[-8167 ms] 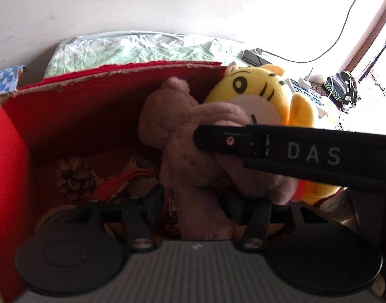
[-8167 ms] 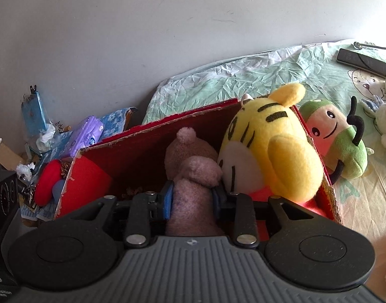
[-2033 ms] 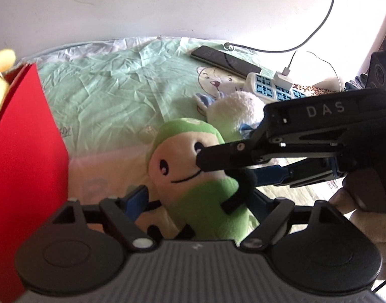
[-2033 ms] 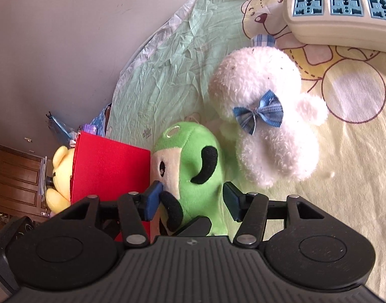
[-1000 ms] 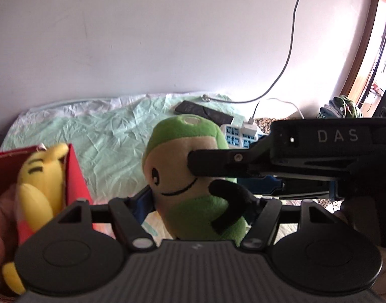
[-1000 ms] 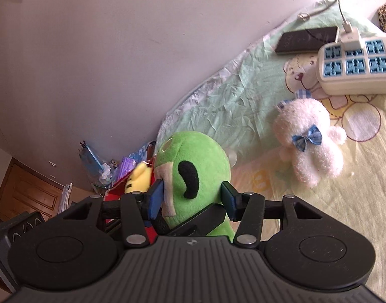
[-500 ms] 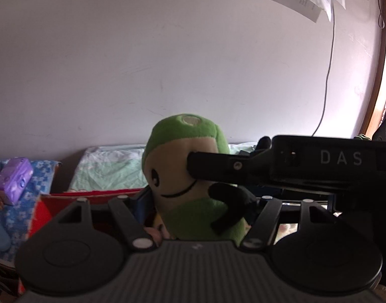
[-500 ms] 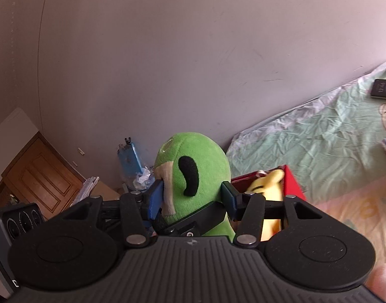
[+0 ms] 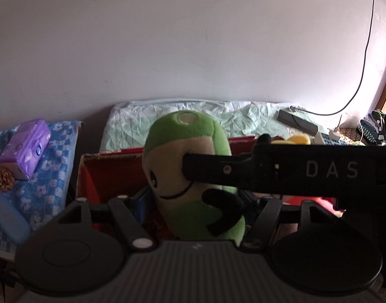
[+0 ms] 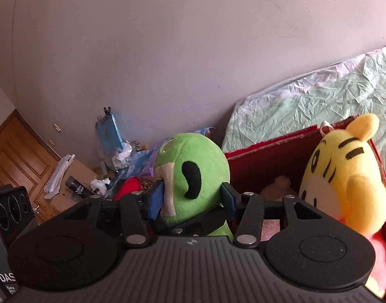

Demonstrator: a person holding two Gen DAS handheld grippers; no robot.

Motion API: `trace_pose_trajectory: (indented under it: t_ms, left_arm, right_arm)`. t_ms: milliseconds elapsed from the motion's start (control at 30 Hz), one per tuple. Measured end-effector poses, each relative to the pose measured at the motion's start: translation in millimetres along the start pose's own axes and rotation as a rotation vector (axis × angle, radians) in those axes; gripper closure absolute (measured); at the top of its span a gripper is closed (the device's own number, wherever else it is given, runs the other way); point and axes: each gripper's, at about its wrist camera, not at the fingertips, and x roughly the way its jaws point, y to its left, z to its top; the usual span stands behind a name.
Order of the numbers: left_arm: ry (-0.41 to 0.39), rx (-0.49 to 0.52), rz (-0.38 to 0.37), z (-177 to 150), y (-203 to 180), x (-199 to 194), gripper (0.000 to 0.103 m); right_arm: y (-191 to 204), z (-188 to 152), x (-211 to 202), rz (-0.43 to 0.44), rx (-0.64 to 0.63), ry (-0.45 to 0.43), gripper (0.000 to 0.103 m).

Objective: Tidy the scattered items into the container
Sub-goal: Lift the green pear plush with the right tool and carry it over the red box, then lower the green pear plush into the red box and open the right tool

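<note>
Now both claws pinch the green plush (image 9: 193,176): left gripper (image 9: 195,204) and right gripper (image 10: 190,197) carry it above the red box (image 9: 112,174), yellow tiger (image 10: 344,176) at 3 o'clock. Next, I judge: lower into the free space, then release.

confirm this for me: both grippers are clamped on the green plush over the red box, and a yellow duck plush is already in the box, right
Not a duck: the right wrist view shows a yellow tiger plush with black stripes in the red box. Both the left gripper and right gripper do clamp the green plush.
</note>
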Motion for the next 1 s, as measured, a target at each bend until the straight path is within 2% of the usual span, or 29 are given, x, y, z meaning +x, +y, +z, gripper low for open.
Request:
trace_pose_trajectory:
  t_ms: [167, 267, 333, 400, 600, 733, 867, 1000]
  left_arm:
    - [0.099, -0.011, -0.014, -6, 13, 31, 0.034]
    - [0.159, 0.01, -0.01, -4, 13, 42, 0.033]
    - [0.214, 0.045, 0.022, -2, 6, 51, 0.029]
    - [0.262, 0.061, 0.032, -2, 5, 59, 0.029]
    - [0.276, 0.029, -0.041, -4, 14, 64, 0.03]
    - [0.258, 0.077, -0.054, -5, 8, 59, 0.03]
    - [0.297, 0.004, -0.082, -1, 19, 67, 0.03]
    - [0.282, -0.021, -0.107, -2, 23, 64, 0.029]
  right_arm:
    - [-8, -15, 22, -0.085, 0.024, 0.046, 0.051]
    - [-3, -22, 31, -0.119, -0.018, 0.057, 0.051]
    - [4, -27, 37, -0.148, -0.05, 0.056, 0.051]
    - [3, -27, 46, -0.169, -0.028, 0.101, 0.051]
    - [-6, -27, 52, -0.2, 0.012, 0.128, 0.052]
    - [-12, -23, 46, -0.233, 0.115, 0.154, 0.053]
    - [-18, -22, 54, -0.234, 0.125, 0.164, 0.048]
    - [-14, -23, 55, -0.241, 0.109, 0.16, 0.045]
